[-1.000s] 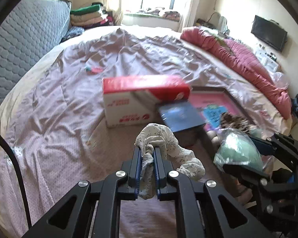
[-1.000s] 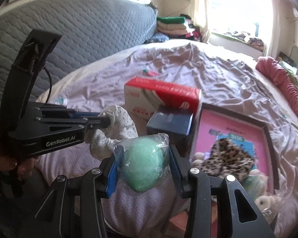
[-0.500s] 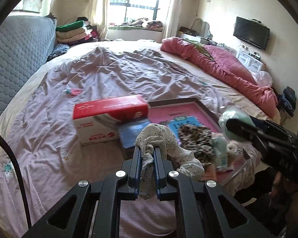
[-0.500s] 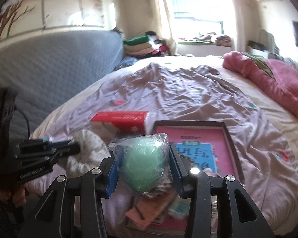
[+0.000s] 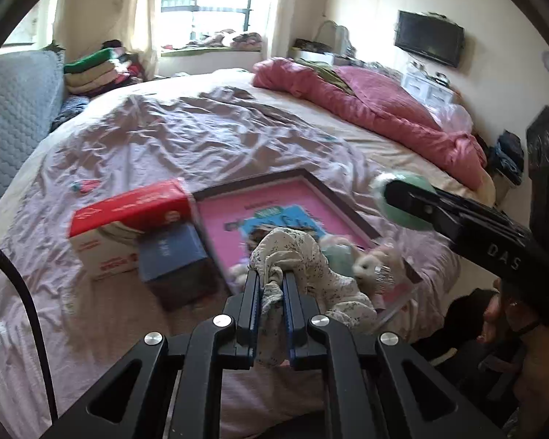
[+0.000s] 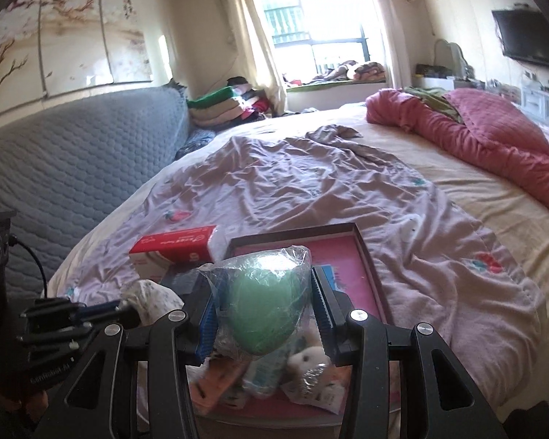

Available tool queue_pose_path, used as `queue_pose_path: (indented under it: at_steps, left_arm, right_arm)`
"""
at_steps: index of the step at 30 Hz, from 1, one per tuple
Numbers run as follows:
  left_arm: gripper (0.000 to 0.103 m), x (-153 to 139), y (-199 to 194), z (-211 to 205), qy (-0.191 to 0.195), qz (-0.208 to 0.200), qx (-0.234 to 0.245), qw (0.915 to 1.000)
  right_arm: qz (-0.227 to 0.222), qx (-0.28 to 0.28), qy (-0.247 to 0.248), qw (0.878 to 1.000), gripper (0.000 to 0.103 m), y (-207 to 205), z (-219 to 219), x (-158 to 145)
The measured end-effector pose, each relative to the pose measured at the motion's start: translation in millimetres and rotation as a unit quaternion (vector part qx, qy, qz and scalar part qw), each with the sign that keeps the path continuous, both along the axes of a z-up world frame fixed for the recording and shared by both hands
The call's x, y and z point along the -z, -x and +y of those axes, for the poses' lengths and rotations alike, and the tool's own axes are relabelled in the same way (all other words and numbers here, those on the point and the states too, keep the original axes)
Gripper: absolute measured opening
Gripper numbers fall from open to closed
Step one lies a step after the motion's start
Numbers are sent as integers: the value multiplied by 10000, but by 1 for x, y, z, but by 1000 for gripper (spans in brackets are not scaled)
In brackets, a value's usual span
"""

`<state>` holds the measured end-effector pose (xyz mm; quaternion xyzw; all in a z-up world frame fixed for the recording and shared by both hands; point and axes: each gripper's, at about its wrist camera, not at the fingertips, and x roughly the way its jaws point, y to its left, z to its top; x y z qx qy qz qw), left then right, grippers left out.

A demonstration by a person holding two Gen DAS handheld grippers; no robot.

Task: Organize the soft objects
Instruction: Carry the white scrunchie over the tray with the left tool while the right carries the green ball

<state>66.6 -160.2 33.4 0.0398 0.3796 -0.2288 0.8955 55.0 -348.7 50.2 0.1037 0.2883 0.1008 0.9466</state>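
Left wrist: left tongs (image 5: 271, 285) clamp speckled cloth (image 5: 292, 256); right tongs (image 6: 261, 309) clamp green ball (image 6: 263, 311) over rumpled bed (image 6: 311, 190).

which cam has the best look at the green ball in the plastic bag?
Right wrist view. The bagged green ball sits centre frame, clamped by the right gripper, wrapper and round shape clear. Left wrist view shows it only at the right side, blurred and half hidden behind that gripper's finger.

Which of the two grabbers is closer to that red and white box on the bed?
Left. The left gripper, clamping a speckled cloth, is just right of the red and white box; the right gripper, holding a green ball, hangs further right.
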Motion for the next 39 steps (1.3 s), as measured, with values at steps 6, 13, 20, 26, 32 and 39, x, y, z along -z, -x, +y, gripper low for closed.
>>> queue_pose_path:
  at_steps: [6,13,20,26,32,39]
  left_arm:
    - [12,9,-15,-24,-122,55,5,9999]
    - [12,27,-46,-38,-90,255,-162,9995]
    - [12,40,-65,-37,-34,325,-341,9989]
    - [12,49,-68,-37,16,358,-271,9990]
    - [12,50,-73,-35,187,393,-169,9989]
    - [13,50,-82,-36,417,397,-35,9983]
  right_arm:
    - [43,81,-24,10000,47,-5,-10,9]
    - [56,335,-116,9994,47,-13,-32,18]
    - [219,537,-163,9982,48,-35,-51,28]
    - [508,524,-71,9973,48,-68,-44,47]
    - [842,594,-114,9946,48,-94,-40,71]
    - [1096,730,12,9913,48,-106,-38,91]
